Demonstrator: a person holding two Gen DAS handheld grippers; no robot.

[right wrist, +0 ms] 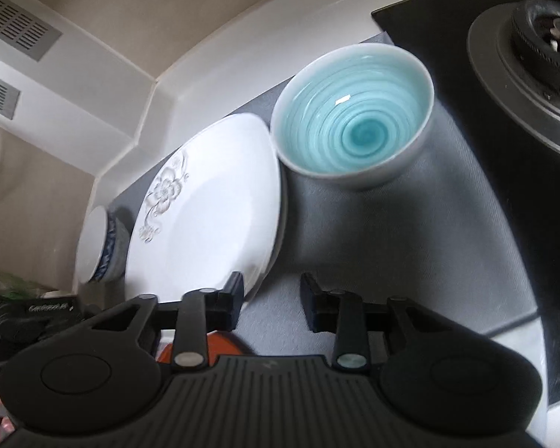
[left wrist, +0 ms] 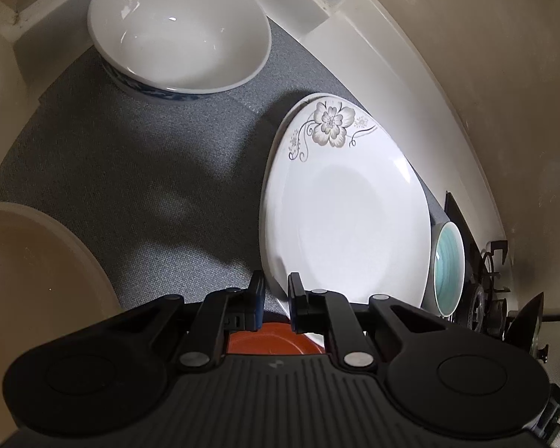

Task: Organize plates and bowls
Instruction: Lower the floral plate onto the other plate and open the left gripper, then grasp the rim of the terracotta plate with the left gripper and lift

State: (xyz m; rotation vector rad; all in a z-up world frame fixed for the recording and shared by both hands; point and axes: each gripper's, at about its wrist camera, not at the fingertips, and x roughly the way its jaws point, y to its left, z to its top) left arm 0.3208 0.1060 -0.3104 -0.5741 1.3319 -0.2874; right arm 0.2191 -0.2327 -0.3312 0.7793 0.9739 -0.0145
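Observation:
A white plate with a grey flower print (left wrist: 347,216) is held tilted above the grey mat (left wrist: 149,171). My left gripper (left wrist: 276,291) is shut on its near rim. An orange-red plate (left wrist: 272,339) lies under the gripper, mostly hidden. A white bowl with a blue pattern outside (left wrist: 179,30) stands at the far left of the mat. A teal spiral bowl (right wrist: 354,115) stands right of the flower plate (right wrist: 205,201). My right gripper (right wrist: 270,295) is open and empty over the mat, near that plate's edge. The white bowl (right wrist: 97,242) shows at the left.
A black gas hob with a burner (right wrist: 534,59) lies to the right of the mat (right wrist: 392,224). A cream wall and ledge (left wrist: 448,56) run behind the dishes. A beige round rim (left wrist: 37,261) sits at the near left.

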